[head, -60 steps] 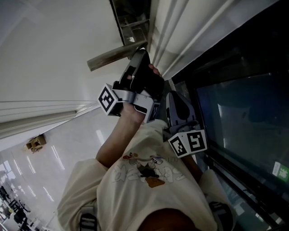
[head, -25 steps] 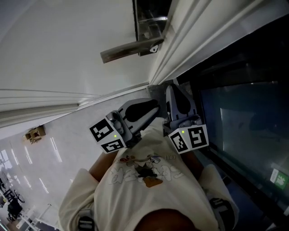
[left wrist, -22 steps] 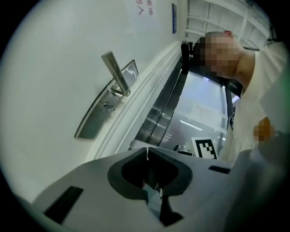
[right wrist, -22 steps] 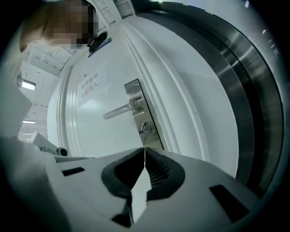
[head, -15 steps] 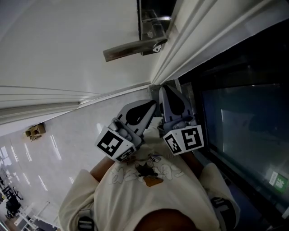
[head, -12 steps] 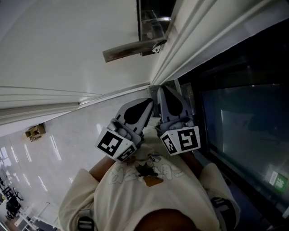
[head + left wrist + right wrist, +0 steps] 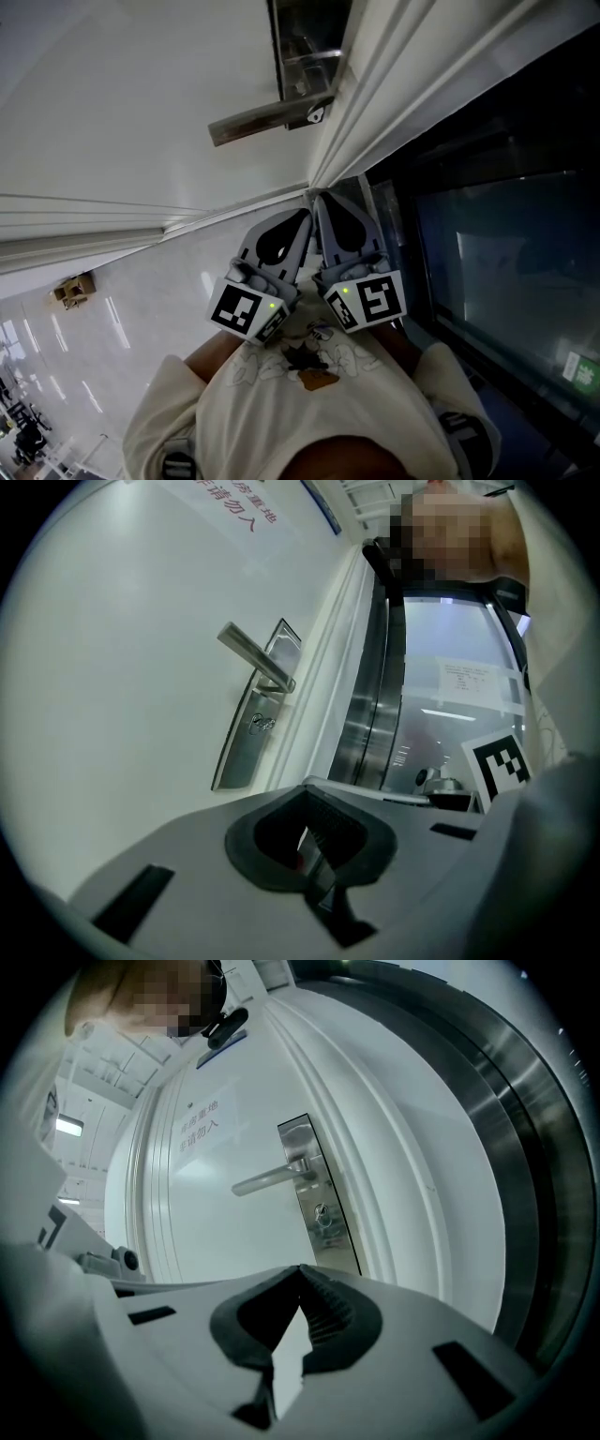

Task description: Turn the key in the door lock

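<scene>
- With both tools drawn in close to the person's chest, the head view shows the left tool [image 7: 302,216] and the right tool [image 7: 322,199] side by side, tips almost touching each other. They are well apart from the lock plate [image 7: 305,61], up ahead on the white door [image 7: 122,94]. The key [image 7: 315,114] shows as a small glint by the root of the lever handle [image 7: 255,122].
- Over to the left gripper view: the left tool [image 7: 309,785] is pinched right together with nothing in it. The key [image 7: 261,724] lies ahead, up and off to the left of the tips, on the plate below the handle.
- Now the right gripper view: the right tool [image 7: 300,1267] has its tips together too, and it is empty. The key [image 7: 322,1213] sits almost dead ahead, just above the tips. The right hand looks the better lined up. Either tool would have to spread its jaws before closing on the key's head.
</scene>
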Tool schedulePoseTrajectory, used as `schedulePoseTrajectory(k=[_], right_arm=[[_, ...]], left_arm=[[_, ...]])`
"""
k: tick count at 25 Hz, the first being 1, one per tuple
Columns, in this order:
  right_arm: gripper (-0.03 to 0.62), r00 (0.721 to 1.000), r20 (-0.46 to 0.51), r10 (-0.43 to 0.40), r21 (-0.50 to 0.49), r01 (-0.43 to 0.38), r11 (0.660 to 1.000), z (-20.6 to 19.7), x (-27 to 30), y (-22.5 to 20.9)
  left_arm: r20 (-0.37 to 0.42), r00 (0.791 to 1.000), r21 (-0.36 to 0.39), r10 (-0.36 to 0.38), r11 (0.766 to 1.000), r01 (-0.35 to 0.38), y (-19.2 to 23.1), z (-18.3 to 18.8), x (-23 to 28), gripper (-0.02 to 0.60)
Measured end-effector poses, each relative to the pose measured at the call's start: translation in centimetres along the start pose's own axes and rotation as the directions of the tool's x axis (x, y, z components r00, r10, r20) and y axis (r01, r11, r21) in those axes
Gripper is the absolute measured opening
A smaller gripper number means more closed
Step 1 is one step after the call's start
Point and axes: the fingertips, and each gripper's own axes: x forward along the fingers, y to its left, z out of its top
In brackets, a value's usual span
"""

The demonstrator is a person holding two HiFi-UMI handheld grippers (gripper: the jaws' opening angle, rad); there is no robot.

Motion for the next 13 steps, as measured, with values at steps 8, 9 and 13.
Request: schedulePoseTrajectory(k=[8,9,13], right_arm=[[0.006,1.000,-0.002,0.004,-0.006,-0.004,1.000,-0.05,0.27,-0.09],[0.006,1.000,-0.001,0.005,-0.008,-0.005,1.000,0.02,0.30,-0.05],[0.006,1.000,0.008,0.005,-0.015,-0.004,1.000,0.39,0.51,-0.05]], left_arm=[[0.012,1.000,-0.012,0.023,1.000,-0.022,0.69,0.16,-0.16,0.006],[0.015,1.000,-0.013,0.025,1.000,-0.025,0.74,0.24,-0.21,0.006],[0.022,0.999,-0.012,0.032,0.999,-0.032,0.88,0.50,-0.37,0.006]])
